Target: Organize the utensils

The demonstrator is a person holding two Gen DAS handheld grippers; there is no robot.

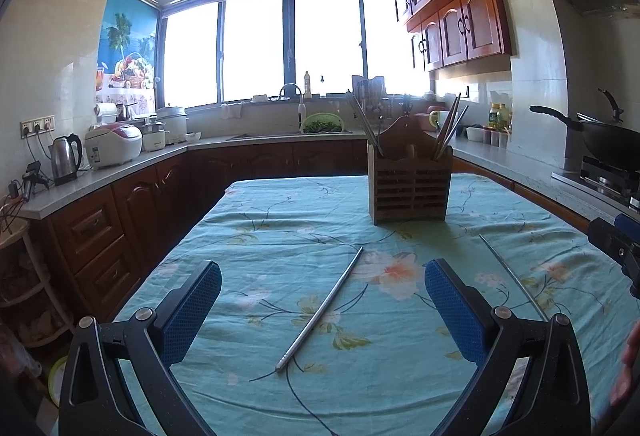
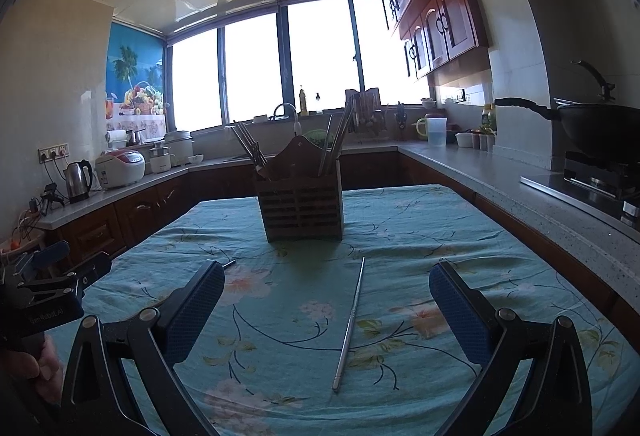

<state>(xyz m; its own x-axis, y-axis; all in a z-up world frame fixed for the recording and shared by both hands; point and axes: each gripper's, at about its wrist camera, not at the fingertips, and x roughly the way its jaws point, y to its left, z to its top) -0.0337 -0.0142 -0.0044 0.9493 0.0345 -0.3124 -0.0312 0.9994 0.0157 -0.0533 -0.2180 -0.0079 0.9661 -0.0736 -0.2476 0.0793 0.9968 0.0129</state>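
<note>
On the tabletop (image 1: 520,236), under a turquoise floral cloth (image 1: 280,220): two loose metal chopsticks and a slatted wooden utensil holder (image 1: 410,188) toward the far edge. Holder stood upright, with chopsticks leaning out of its left and right compartments. First loose chopstick (image 1: 320,308) lay diagonally on the cloth, between the blue pads of the left hand-held gripper (image 1: 323,310), touching neither pad (image 1: 192,312). Left hand-held gripper released, jaws spread wide, grasping nothing. Second loose chopstick (image 2: 349,324) lay nearly lengthwise, tip toward the holder, between the pads of the right hand-held gripper (image 2: 327,312), likewise untouched. Right hand-held gripper also released, jaws wide apart and empty. Seen from the left wrist, that second chopstick ran along the outer side of the left gripper's right finger (image 1: 456,312). Both loose chopsticks apart from the holder, nearer the camera than its base. Behind the table: kitchen counter (image 1: 120,172) with kettle (image 1: 66,158) and rice cooker (image 1: 114,144).
</note>
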